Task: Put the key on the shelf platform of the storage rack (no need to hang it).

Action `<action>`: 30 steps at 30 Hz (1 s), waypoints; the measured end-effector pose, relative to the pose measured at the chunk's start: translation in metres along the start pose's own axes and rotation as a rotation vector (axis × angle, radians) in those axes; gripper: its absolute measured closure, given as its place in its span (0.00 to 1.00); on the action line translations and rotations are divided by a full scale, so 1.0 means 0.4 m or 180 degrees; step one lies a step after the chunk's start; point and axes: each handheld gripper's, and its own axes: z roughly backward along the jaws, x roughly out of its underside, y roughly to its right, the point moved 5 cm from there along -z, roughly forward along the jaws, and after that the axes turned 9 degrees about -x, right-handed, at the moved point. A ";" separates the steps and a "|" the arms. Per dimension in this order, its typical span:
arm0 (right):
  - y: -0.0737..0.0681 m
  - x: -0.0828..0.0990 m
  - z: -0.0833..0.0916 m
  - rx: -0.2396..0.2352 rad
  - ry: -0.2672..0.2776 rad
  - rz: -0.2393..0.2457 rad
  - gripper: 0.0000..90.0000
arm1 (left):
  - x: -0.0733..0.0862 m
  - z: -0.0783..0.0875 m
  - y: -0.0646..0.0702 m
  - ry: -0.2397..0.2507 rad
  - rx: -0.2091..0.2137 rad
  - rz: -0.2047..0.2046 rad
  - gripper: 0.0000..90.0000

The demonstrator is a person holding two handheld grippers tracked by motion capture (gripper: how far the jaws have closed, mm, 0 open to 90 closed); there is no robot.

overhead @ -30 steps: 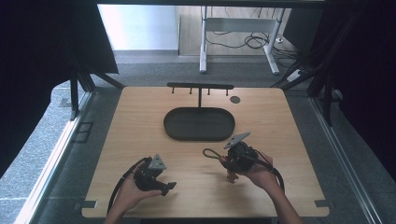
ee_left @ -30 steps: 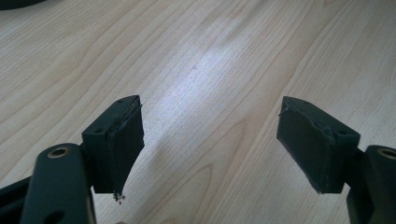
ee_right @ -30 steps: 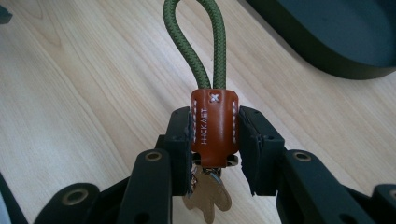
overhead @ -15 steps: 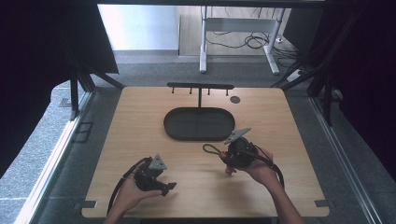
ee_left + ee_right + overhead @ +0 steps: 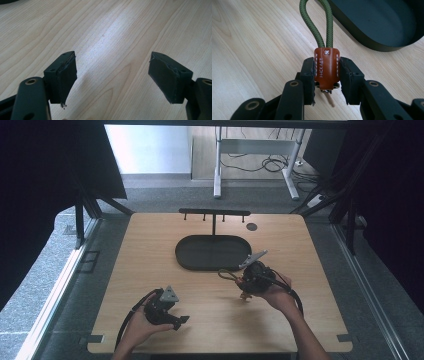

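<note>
Right tool [image 5: 327,75] grips the brown leather tab [image 5: 326,67] of a green cord loop [image 5: 318,25], just above the desk [image 5: 150,250] near the oval tray [image 5: 212,252]. Left tool [image 5: 112,75] open, idle. Likely next: hooks on the rack [image 5: 215,212]; keep the loop hanging free, clamp steady.

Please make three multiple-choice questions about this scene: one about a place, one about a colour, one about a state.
1. Where is the tray?
A. under the hook rack
B. at the table's near edge
C. on the floor

2. What colour is the cord loop?
A. red
B. green
C. white

3. How is the left gripper?
A. shut on the cord
B. shut on nothing
C. open

Answers: 1 A, it lies just before the rack. 2 B, green above the brown tab in the right gripper. 3 C, jaws wide apart over bare wood.
</note>
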 end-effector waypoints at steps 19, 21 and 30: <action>0.036 -0.030 0.016 0.0029 0.0001 -0.0032 0.74 | 0.000 -0.004 0.002 -0.0011 -0.0004 0.0010 0.26; 0.037 -0.036 0.020 0.0034 0.0000 -0.0025 0.74 | 0.000 -0.004 0.002 -0.0012 -0.0001 0.0011 0.26; 0.045 -0.068 0.031 0.0034 -0.0007 -0.0008 0.74 | 0.001 -0.002 0.001 -0.0025 0.0002 -0.0002 0.26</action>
